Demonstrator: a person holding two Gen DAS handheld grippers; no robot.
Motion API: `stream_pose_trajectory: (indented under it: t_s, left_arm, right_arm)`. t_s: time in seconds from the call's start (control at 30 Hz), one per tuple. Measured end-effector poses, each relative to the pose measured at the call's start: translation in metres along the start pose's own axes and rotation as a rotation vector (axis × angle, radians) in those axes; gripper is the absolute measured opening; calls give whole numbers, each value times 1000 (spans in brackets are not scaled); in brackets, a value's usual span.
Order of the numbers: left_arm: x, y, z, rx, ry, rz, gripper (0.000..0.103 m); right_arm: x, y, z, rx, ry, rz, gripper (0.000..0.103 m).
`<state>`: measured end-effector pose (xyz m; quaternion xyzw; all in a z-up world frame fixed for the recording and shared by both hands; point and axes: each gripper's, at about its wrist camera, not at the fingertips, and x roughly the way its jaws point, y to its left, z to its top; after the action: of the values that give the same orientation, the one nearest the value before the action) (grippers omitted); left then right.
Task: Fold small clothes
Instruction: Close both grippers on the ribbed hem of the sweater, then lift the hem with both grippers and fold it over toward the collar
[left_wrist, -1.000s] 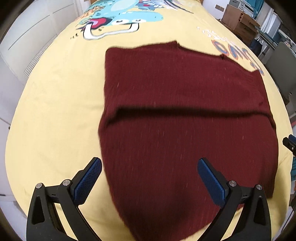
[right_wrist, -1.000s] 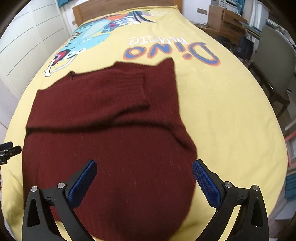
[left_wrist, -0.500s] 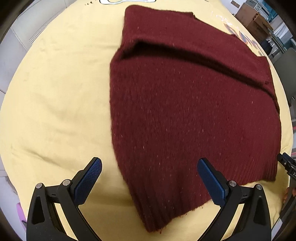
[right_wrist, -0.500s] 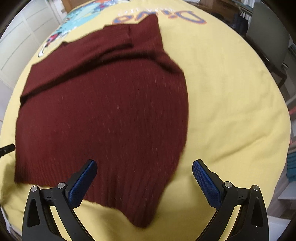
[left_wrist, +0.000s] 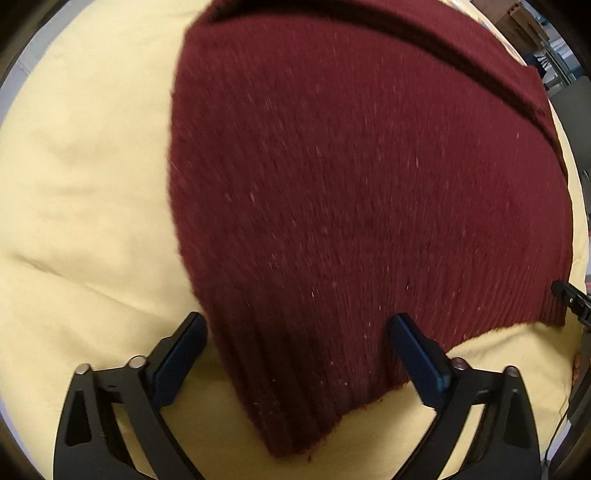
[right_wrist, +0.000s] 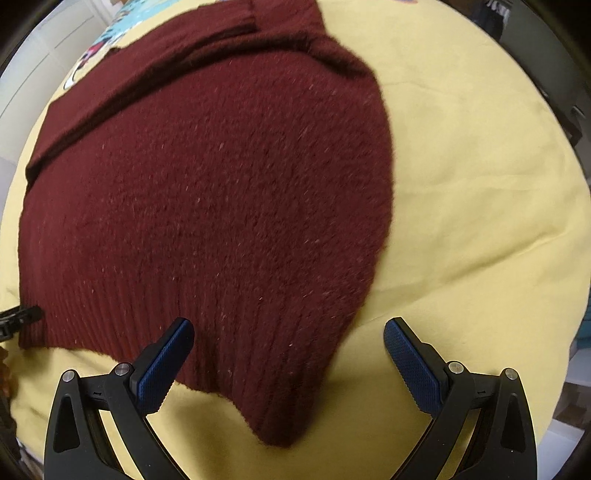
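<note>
A dark red knitted sweater lies flat on a yellow bed cover, ribbed hem toward me, with a folded layer across its far part. My left gripper points down over the hem's left corner. That corner lies between its jaws, which are closing, and the blue pads stand apart from the knit. My right gripper hangs wide open over the hem's right corner, the left pad above the ribbing and the right pad above bare cover.
A cartoon print shows on the cover beyond the sweater. Wooden furniture stands past the bed's far right side. The tip of the other gripper pokes in at each view's edge.
Both grippers have come down and back from over the sweater's middle to its hem corners. The knit now looks larger and closer. The left jaws have narrowed a little.
</note>
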<state>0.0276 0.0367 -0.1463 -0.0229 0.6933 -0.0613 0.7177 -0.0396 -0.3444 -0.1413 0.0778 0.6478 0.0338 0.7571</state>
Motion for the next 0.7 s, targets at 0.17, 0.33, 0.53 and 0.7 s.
stream_pose_trajectory:
  t_s: [0.17, 0.33, 0.53, 0.7]
  left_arm:
    - [1, -3, -4, 25, 0, -21, 75]
    - [0, -4, -5, 19, 8, -84, 42]
    - [-12, 0, 2, 27, 11, -172, 11]
    - [-44, -5, 14, 50, -49, -186, 11]
  right_arm:
    - [8, 6, 2, -20, 46, 12, 98]
    - [14, -2, 1, 37, 92, 86, 38]
    - [3, -13, 2, 65, 70, 173, 12]
    - [-24, -11, 10, 47, 1, 204, 11]
